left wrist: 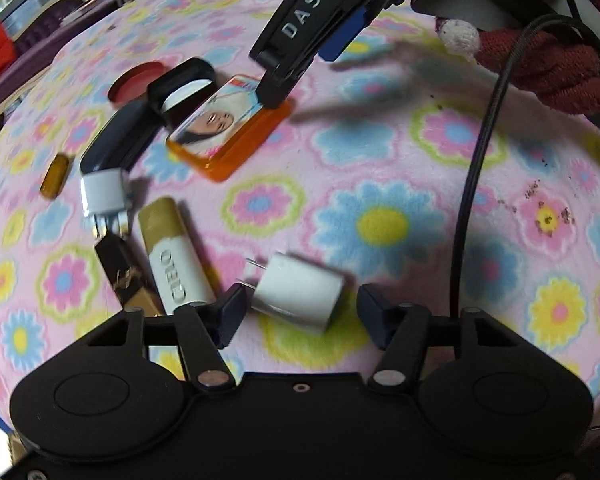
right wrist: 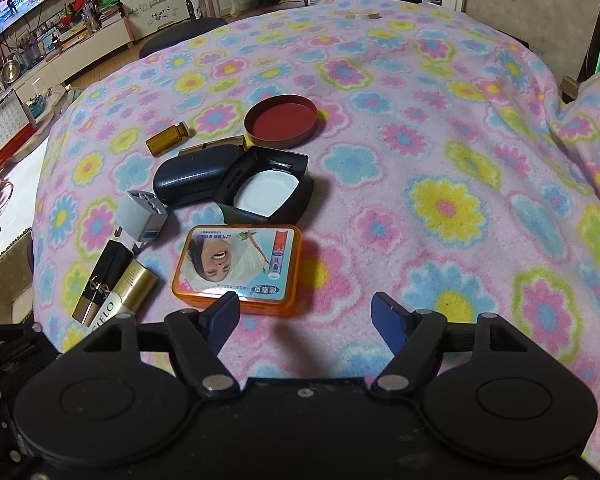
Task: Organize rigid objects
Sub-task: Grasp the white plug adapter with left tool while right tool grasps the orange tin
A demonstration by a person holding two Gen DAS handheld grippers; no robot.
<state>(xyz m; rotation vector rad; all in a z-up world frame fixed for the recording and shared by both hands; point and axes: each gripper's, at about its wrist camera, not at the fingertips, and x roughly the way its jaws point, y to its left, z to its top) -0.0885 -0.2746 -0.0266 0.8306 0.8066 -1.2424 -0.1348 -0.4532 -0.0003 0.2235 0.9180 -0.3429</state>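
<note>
While left claw [left wrist: 300, 312] gapes, white charger [left wrist: 298, 294] prongs seemingly point left.

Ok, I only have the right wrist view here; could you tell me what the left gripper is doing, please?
Observer: The left gripper is open, with a white charger plug lying between its fingers, unclamped.
Operator: Which way do its prongs point?
Observer: Toward the CIELO tube, on the left finger's side.
Operator: Is my gripper touching the orange box?
Observer: From the left wrist, one finger of the right gripper appears to rest on a corner of the orange box.
</note>
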